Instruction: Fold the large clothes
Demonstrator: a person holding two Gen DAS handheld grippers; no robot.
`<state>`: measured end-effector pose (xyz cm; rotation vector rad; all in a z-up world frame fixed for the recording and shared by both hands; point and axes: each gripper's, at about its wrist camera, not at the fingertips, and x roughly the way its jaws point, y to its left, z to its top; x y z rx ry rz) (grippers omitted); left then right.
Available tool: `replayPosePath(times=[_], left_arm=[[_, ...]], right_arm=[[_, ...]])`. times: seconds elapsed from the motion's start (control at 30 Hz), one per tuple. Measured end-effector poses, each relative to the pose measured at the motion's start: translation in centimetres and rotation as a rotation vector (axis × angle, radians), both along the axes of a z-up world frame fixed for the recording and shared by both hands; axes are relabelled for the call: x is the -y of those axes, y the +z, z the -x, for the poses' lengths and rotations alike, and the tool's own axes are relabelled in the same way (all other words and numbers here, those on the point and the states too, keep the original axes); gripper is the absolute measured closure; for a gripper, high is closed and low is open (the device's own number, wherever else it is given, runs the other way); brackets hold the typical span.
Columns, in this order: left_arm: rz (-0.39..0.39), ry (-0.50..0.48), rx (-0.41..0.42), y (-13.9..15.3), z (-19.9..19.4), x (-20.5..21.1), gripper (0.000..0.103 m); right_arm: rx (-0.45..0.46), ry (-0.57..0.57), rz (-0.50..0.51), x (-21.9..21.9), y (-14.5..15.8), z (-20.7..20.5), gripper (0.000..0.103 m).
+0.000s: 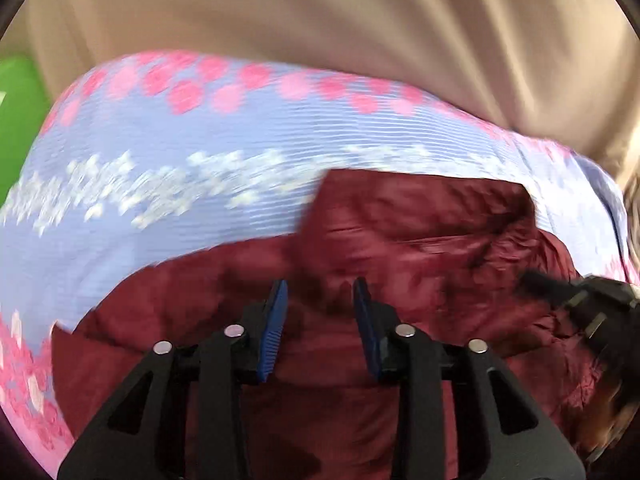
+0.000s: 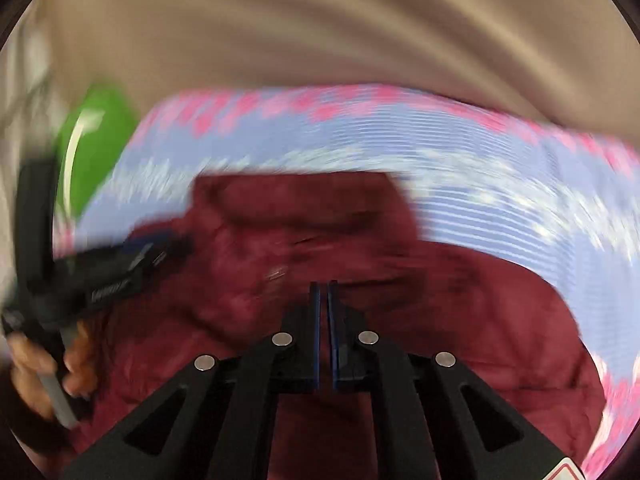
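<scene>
A dark red puffy jacket (image 1: 420, 240) lies crumpled on a lilac bedspread with pink and white flowers (image 1: 160, 152). It also shows in the right wrist view (image 2: 320, 220). My left gripper (image 1: 320, 300) is open, its blue pads apart just above the jacket's near part, with nothing between them. My right gripper (image 2: 323, 300) is shut, pads nearly touching, over the jacket; no cloth shows between them. The right gripper appears at the right edge of the left wrist view (image 1: 588, 304). The left gripper and the hand holding it appear at the left of the right wrist view (image 2: 104, 276). Both views are motion-blurred.
The bedspread (image 2: 500, 184) covers the bed on all sides of the jacket. Beige curtain or wall (image 1: 320, 12) rises behind the bed. A bright green object (image 1: 20, 112) stands at the far left; it also shows in the right wrist view (image 2: 96, 144).
</scene>
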<state>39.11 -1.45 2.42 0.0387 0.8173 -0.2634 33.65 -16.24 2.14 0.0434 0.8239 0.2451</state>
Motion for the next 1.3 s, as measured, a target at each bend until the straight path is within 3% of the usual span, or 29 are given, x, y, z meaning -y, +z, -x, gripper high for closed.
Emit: replayPosePath(times=[0.07, 0.13, 0.2, 0.33, 0.37, 0.43, 0.47, 0.5, 0.53, 0.67, 0.73, 0.8, 0.97, 1.03, 1.13, 1.2, 1.23, 1.3], left_arm=[[-0.116, -0.011, -0.016, -0.9, -1.2, 2.4, 0.064], [-0.165, 0.009, -0.042, -2.0, -3.0, 3.1, 0.062], [-0.141, 0.029, -0.056, -2.3, -4.5, 2.8, 0.06], [-0.106, 0.113, 0.001, -0.9, -7.1, 1.7, 0.04], [-0.1, 0.173, 0.028, -0.3, -7.5, 0.8, 0.04], [-0.016, 0.187, 0.021, 0.7, -7.3, -1.0, 0.04], [0.035, 0.169, 0.019, 1.3, -6.2, -2.2, 0.04], [0.041, 0.151, 0.025, 1.7, -5.1, -2.8, 0.042], [0.03, 0.123, 0.032, 1.9, -3.7, -3.2, 0.042], [-0.113, 0.051, 0.042, -0.1, 2.1, -5.3, 0.042], [-0.114, 0.05, 0.007, -1.5, 3.9, -7.5, 0.042], [-0.082, 0.059, -0.008, -2.2, 6.1, -8.9, 0.042], [-0.023, 0.045, 0.027, -0.7, 11.2, -11.0, 0.039], [-0.021, 0.043, 0.046, -0.2, 13.0, -11.1, 0.029], [-0.058, 0.052, 0.043, -1.0, 14.8, -10.7, 0.028], [-0.097, 0.061, 0.012, -2.5, 14.6, -10.3, 0.028], [-0.121, 0.083, -0.005, -3.5, 14.3, -10.3, 0.028], [-0.127, 0.099, -0.014, -4.2, 14.3, -10.4, 0.028]], right_arm=[[-0.045, 0.021, 0.084, -2.0, -1.5, -1.3, 0.099], [-0.08, -0.011, 0.126, -1.9, -2.7, -2.9, 0.103], [-0.083, -0.043, 0.041, -0.1, -2.6, -4.2, 0.103], [-0.015, -0.24, -0.097, 5.4, -0.3, -5.3, 0.103], [-0.013, -0.265, -0.134, 6.4, -0.1, -4.9, 0.103], [-0.002, -0.266, -0.16, 7.7, 0.5, -3.4, 0.103], [-0.001, -0.24, -0.131, 7.6, 0.8, -2.0, 0.103], [-0.001, -0.209, -0.089, 7.3, 0.9, -0.5, 0.103], [-0.004, -0.183, -0.05, 7.0, 0.6, 0.8, 0.096], [-0.045, -0.228, 0.159, 8.6, -2.5, 4.9, 0.095], [-0.056, -0.265, 0.141, 10.5, -3.2, 6.4, 0.096], [-0.061, -0.321, 0.024, 13.0, -2.9, 8.9, 0.097], [0.021, -0.369, -0.005, 13.7, -0.4, 15.8, 0.072], [0.023, -0.363, -0.014, 13.9, -0.3, 17.9, 0.07], [-0.004, -0.317, -0.033, 13.7, -1.0, 20.3, 0.07], [-0.03, -0.308, 0.022, 13.0, -2.3, 20.3, 0.07], [-0.045, -0.312, 0.049, 12.8, -3.0, 19.8, 0.079], [-0.053, -0.339, 0.085, 13.2, -4.0, 19.4, 0.079]])
